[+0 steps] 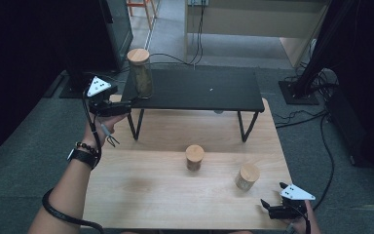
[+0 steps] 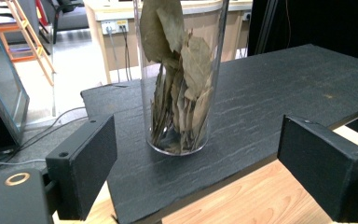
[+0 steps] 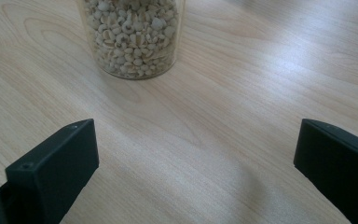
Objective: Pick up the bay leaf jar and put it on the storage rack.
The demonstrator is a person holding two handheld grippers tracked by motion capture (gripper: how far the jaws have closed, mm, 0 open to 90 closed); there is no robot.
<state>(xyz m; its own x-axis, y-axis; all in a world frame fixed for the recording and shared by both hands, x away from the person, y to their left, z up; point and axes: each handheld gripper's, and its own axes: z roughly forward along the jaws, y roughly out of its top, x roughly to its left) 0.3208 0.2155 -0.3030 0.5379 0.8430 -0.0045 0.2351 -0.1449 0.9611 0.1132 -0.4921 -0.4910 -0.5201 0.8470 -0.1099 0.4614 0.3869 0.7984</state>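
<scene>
Standing on the black shelf [image 2: 270, 93], tall bay-leaf jar [image 2: 179, 79] before open left tool [image 2: 205, 172]; right tool [image 3: 200, 172] open too.

floor: grey carpet [image 1: 24, 146] | furniture: wooden ladder [image 2: 25, 35] | surroundings: dark

I count three clear cylindrical jars with round wooden lids: one tall jar of dried leaves [image 1: 140, 73], two short jars [image 1: 194, 157] [image 1: 247, 176]. One black raised shelf [image 1: 199, 90]. One light wooden table [image 1: 175, 195].
</scene>
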